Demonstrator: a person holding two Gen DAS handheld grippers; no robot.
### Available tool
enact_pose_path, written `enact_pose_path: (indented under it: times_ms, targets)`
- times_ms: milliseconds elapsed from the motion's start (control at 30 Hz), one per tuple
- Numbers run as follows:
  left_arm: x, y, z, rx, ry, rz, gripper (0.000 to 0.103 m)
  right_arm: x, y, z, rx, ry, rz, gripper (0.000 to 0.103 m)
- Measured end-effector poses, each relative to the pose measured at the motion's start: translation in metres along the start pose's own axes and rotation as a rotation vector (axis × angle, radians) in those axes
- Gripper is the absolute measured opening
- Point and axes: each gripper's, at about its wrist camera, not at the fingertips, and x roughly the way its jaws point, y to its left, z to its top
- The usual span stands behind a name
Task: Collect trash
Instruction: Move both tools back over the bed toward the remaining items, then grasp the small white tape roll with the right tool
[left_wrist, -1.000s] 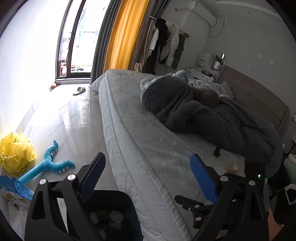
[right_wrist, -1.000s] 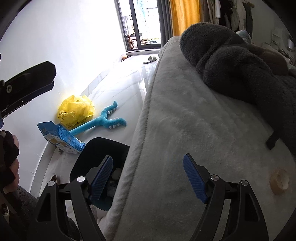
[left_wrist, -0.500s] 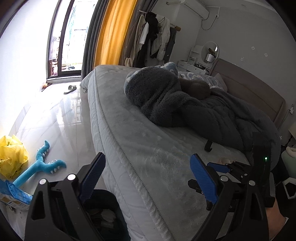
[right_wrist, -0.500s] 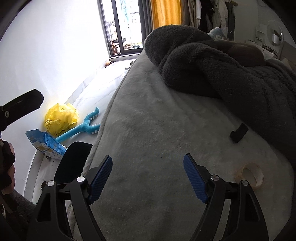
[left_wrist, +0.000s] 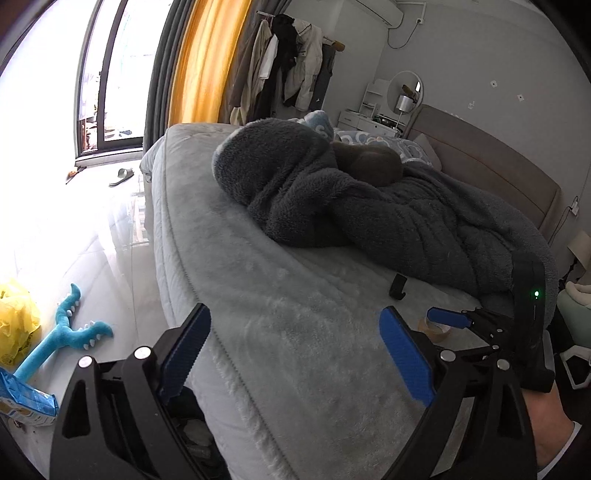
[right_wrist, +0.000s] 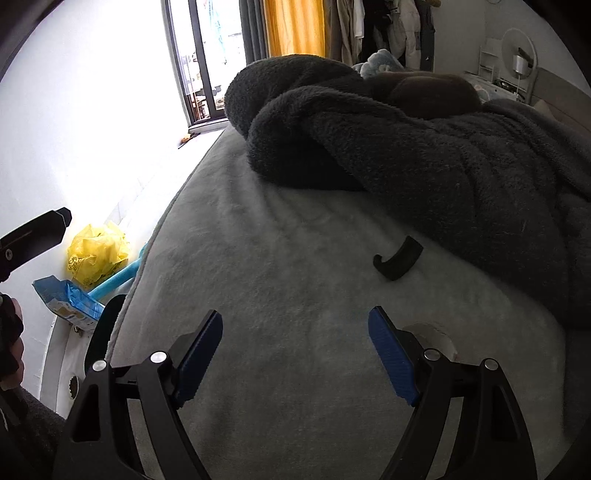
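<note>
Both grippers have swung away from the bin (left_wrist: 192, 424) and across the bed (left_wrist: 295, 332) since a second ago. The right gripper (right_wrist: 295, 354) hangs over the fuzzy grey cover, jaws wide apart and empty; a pale tape ring (right_wrist: 432, 332) lies just beside its right finger, partly hidden behind it. Farther up lies a curved black hook (right_wrist: 397, 258), by the shaggy dark blanket (right_wrist: 443, 147). The left gripper (left_wrist: 295, 354) is also spread wide, empty, over the mattress edge.

Empty, wide-open left hand-held gripper (left_wrist: 295, 354) above grey bed (left_wrist: 295, 314).
</note>
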Motion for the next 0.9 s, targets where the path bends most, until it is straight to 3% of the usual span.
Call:
enact_pose_path:
  times_ms: [333, 600, 800, 900]
  targets:
    - [0.031, -0.028, 0.002, 0.052, 0.039, -0.052, 0.095, -0.001, -0.043, -0.001, 0.032, -0.014, -0.047, 0.082]
    - [0.055, -0.046, 0.002, 0.089, 0.063, -0.078, 0.095, 0.010, -0.073, -0.010, 0.044, 0.025, -0.055, 0.082]
    - [0.078, -0.058, 0.000, 0.119, 0.103, -0.072, 0.095, 0.015, -0.092, -0.022, 0.065, 0.059, -0.002, 0.082]
    - [0.087, -0.066, -0.001, 0.135, 0.113, -0.079, 0.095, 0.017, -0.094, -0.027, 0.049, 0.073, 0.023, 0.073]
